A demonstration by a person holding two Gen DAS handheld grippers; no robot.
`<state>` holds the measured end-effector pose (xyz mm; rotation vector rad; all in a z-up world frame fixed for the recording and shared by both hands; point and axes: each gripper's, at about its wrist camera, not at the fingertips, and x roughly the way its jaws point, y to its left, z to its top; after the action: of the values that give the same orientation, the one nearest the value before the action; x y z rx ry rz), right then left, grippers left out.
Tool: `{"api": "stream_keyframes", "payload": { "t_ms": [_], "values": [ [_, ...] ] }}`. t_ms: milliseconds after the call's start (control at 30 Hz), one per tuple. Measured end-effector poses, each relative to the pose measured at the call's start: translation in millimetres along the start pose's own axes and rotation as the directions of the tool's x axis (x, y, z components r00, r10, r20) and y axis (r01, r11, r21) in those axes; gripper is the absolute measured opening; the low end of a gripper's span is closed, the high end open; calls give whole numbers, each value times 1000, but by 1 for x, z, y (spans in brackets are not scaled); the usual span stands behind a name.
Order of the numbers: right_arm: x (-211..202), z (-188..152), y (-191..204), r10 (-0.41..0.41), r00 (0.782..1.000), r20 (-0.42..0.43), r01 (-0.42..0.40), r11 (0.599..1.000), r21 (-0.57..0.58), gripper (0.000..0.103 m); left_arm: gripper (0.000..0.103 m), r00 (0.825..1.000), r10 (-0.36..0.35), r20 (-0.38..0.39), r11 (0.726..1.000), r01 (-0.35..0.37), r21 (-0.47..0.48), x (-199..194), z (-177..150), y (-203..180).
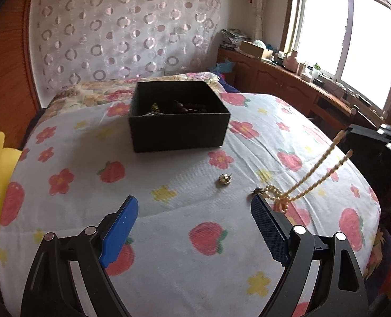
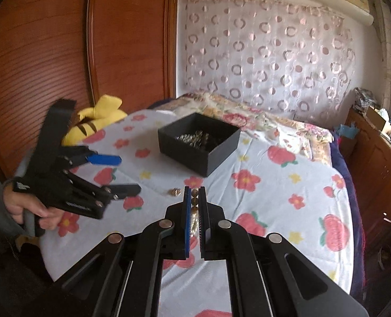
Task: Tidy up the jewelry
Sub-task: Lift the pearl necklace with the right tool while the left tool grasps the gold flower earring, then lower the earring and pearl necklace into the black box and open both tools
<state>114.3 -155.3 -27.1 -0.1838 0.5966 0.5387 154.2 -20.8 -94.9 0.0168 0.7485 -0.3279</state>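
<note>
Right gripper (image 2: 194, 194) pinched tight on pearl necklace (image 1: 315, 170), left gripper (image 1: 194, 207) spread wide, empty, over bedspread (image 1: 169, 211)

- The box (image 1: 179, 116) sits on the bed (image 1: 89, 158), towards its middle, with jewelry lying inside it.
- A small brooch (image 1: 224, 179) rests on the bed, nearer than the box.
- Just right of the brooch, the pearl necklace (image 1: 305, 182) trails up from the bed to the right hand-held gripper (image 2: 194, 200).
- The left hand-held gripper (image 1: 192, 211) hovers over the bed's near part, the necklace's heap beside its right finger.
- A plush toy (image 2: 95, 121) lies at the bed's left edge.
</note>
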Motion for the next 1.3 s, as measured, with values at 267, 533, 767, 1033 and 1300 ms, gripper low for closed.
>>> {"api": "stream_keyframes", "payload": {
  "t_ms": [267,533,767,1033,1300],
  "values": [
    [-29,12,-9,-22,997,74,22,1000,2,6,64,999,-21,-50,998,24,53,21,7,-20],
    [-49,26,-14,-47,991,125,49,999,-12,6,42,992,-22,-126,996,33,83,51,16,-30],
    [-50,30,-20,-61,990,131,63,998,-18,6,36,989,23,-143,993,-6,117,67,21,-36],
    [-50,30,-21,-61,989,135,64,998,-21,6,14,992,35,-120,989,-17,144,61,24,-38],
    [-52,60,-20,-65,982,177,76,995,-58,6,14,997,44,-58,993,-38,113,40,44,-24]
  ]
}}
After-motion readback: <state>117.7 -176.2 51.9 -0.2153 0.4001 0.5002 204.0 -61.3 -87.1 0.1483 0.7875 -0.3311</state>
